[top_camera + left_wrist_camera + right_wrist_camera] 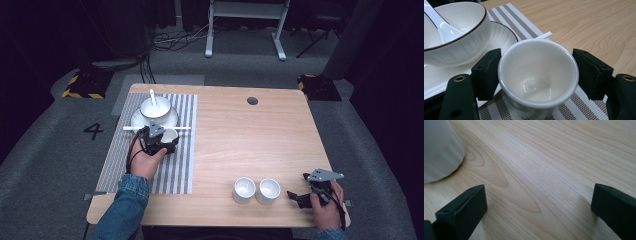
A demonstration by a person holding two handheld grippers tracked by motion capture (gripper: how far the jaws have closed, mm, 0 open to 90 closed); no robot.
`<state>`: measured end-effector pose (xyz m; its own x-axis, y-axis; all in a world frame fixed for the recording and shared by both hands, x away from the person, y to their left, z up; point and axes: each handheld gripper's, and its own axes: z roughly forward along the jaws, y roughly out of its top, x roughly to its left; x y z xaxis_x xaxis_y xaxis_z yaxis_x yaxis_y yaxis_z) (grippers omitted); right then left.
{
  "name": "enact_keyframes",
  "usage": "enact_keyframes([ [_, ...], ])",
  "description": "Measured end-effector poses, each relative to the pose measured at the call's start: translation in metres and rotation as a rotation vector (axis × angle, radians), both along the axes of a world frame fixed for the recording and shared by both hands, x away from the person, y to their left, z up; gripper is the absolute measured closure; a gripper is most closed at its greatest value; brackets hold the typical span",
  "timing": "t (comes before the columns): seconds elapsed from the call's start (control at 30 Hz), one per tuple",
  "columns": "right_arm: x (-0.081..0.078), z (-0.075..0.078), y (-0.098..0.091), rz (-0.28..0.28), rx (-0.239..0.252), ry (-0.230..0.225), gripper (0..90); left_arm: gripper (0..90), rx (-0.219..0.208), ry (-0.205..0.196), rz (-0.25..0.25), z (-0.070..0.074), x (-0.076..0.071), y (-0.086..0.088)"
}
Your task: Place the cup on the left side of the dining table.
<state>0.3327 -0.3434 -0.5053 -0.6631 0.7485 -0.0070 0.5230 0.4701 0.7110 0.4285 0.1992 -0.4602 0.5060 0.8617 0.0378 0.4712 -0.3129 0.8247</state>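
My left gripper [168, 139] is shut on a small white cup [170, 134] over the striped placemat [175, 170], just in front of the plate. In the left gripper view the empty cup [537, 82] sits between both black jaws, which press its sides. Behind it a white bowl [456, 42] with a dark rim holds a white spoon [441, 25] and rests on a plate [502, 35]. White chopsticks [131, 128] lie across the plate's front. My right gripper [296, 186] is open near the table's front right edge, with bare wood between its jaws [536, 205].
Two more white cups [244, 189] [268, 190] stand side by side at the front, left of the right gripper; one shows blurred [441, 150] in the right gripper view. A cable hole [252, 100] sits at the table's back. The wooden tabletop [250, 140] spreads between.
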Motion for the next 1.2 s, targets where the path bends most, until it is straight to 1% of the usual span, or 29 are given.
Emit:
enact_keyframes([
  [0.03,0.0,0.0,0.0,0.0,0.0,0.0,0.4,26.9,0.002,-0.003,-0.003,-0.001,0.0,0.0],
  [0.07,0.0,0.0,0.0,0.0,-0.001,0.0,0.4,26.9,-0.009,0.001,-0.006,-0.004,0.0,0.0],
  [0.13,0.0,0.0,0.0,0.0,-0.001,0.0,0.4,26.9,-0.014,0.003,-0.007,-0.005,0.0,0.0],
  [0.17,0.0,0.0,0.0,0.0,0.0,0.0,0.4,26.9,-0.024,0.009,-0.007,-0.007,0.0,0.001],
  [0.23,0.0,0.0,0.0,0.0,0.0,0.0,0.3,26.9,-0.021,0.008,-0.004,-0.009,0.0,0.001],
  [0.27,0.0,0.0,0.0,0.0,-0.001,0.0,0.4,26.9,-0.031,0.005,-0.002,-0.011,0.001,0.002],
  [0.3,0.0,0.0,0.0,0.0,-0.001,0.0,0.4,26.9,-0.031,0.005,-0.002,-0.011,0.001,0.002],
  [0.37,0.0,0.0,0.0,0.0,-0.001,0.0,0.4,26.8,-0.058,0.001,0.001,-0.013,0.001,0.005],
  [0.5,0.0,0.0,0.0,0.0,-0.002,0.0,0.4,26.8,-0.059,-0.004,-0.003,-0.014,0.001,0.005],
  [0.53,0.0,0.0,0.0,0.0,-0.001,0.0,0.4,26.7,-0.071,0.001,0.006,-0.014,0.001,0.006],
  [0.6,0.0,0.0,0.0,0.0,-0.001,0.0,0.4,26.6,-0.071,0.004,0.006,-0.014,0.001,0.006],
  [0.7,0.0,0.0,0.0,0.0,-0.001,-0.001,0.4,26.5,-0.065,0.013,0.013,-0.013,0.001,0.005],
  [0.77,0.0,0.0,0.0,0.0,-0.001,-0.001,0.4,26.3,-0.07,0.014,0.017,-0.012,0.001,0.005],
  [0.8,0.0,0.0,0.0,0.0,0.0,0.0,0.4,26.0,-0.081,0.012,0.022,-0.012,0.001,0.005],
  [0.9,0.0,0.0,0.0,0.0,-0.001,-0.001,0.4,21.2,-0.085,0.003,0.026,-0.008,0.001,0.005],
  [1.0,0.0,0.0,0.0,0.0,-0.002,-0.001,0.4,20.9,-0.086,-0.007,0.021,-0.003,-0.001,0.005],
  [1.2,0.0,0.0,0.0,0.0,-0.001,-0.001,0.4,20.1,-0.091,-0.014,0.016,0.005,-0.006,0.004],
])
